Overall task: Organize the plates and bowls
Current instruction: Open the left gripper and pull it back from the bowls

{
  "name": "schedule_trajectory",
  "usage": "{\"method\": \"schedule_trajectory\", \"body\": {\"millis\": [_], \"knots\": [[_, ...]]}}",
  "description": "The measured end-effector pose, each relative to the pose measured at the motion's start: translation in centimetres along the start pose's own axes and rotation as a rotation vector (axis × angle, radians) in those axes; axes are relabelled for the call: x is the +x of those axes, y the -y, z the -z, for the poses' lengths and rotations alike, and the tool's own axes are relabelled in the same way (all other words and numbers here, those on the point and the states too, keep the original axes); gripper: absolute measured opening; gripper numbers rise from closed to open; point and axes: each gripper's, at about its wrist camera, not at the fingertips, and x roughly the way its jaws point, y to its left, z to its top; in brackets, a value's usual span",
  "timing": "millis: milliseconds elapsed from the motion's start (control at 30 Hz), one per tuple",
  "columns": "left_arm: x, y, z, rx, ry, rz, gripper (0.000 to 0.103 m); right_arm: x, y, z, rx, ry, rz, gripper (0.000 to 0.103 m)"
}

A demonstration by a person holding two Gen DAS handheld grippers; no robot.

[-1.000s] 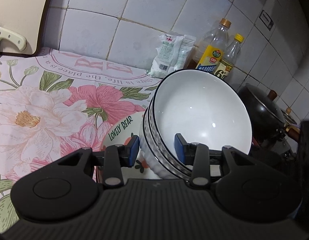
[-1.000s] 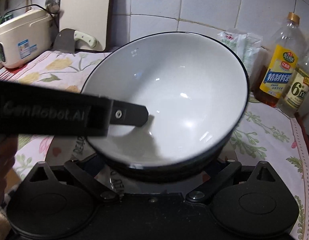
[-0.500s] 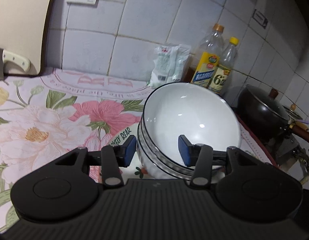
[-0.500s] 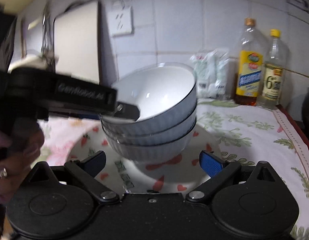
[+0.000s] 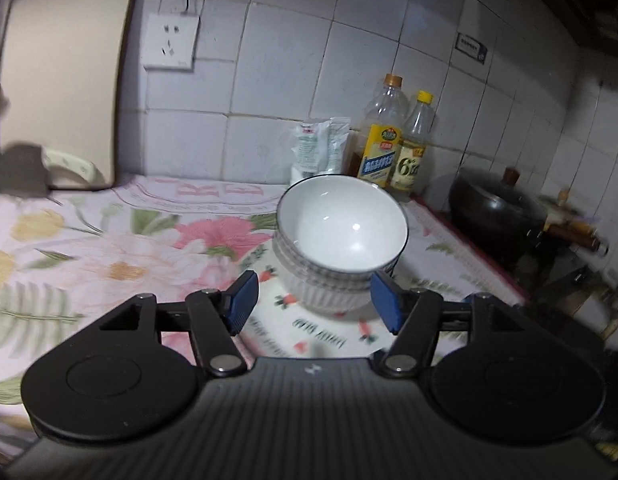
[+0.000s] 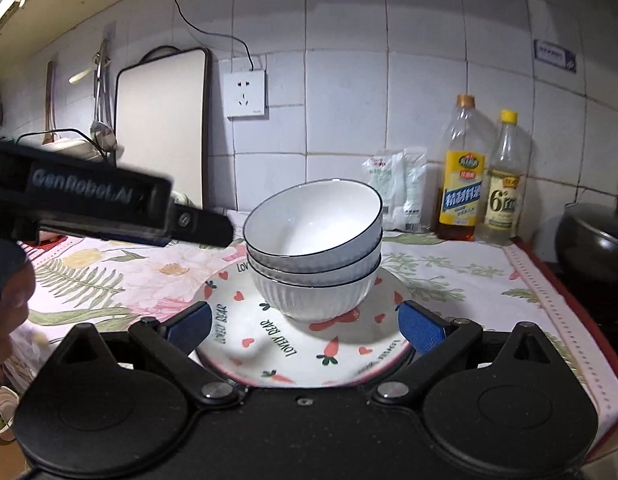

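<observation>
We see three white ribbed bowls with dark rims (image 6: 313,256), nested in a stack, the top one tilted. The stack stands on a round white plate printed with carrots and hearts (image 6: 305,344), which lies on the floral-clothed worktop (image 6: 449,268). Our left gripper (image 5: 313,300) and right gripper (image 6: 305,322) both have their blue-padded jaws apart, holding nothing, near the plate.

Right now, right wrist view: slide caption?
Open right gripper facing three stacked bowls on a plate, left gripper beside them.
</observation>
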Motion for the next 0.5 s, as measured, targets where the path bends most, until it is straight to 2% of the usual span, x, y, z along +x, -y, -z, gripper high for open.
{"method": "schedule_trajectory", "body": {"millis": [133,367,467,500], "knots": [[-2.8,0.2,1.0,0.049,0.022,-0.078,0.062,-2.2,0.1,0.4,0.01,0.009,0.046,0.101],[-6.0,-0.3,3.3,0.042,0.042,-0.113,0.07,-6.2,-0.2,0.9,0.013,0.055,0.107,0.101],[-6.9,-0.2,4.5,0.033,0.057,-0.142,0.08,-7.9,-0.9,1.1,-0.001,0.071,0.132,0.101],[-7.2,0.0,4.8,0.036,0.064,-0.149,0.087,-8.5,-1.1,1.1,-0.005,0.077,0.132,0.101]]}}
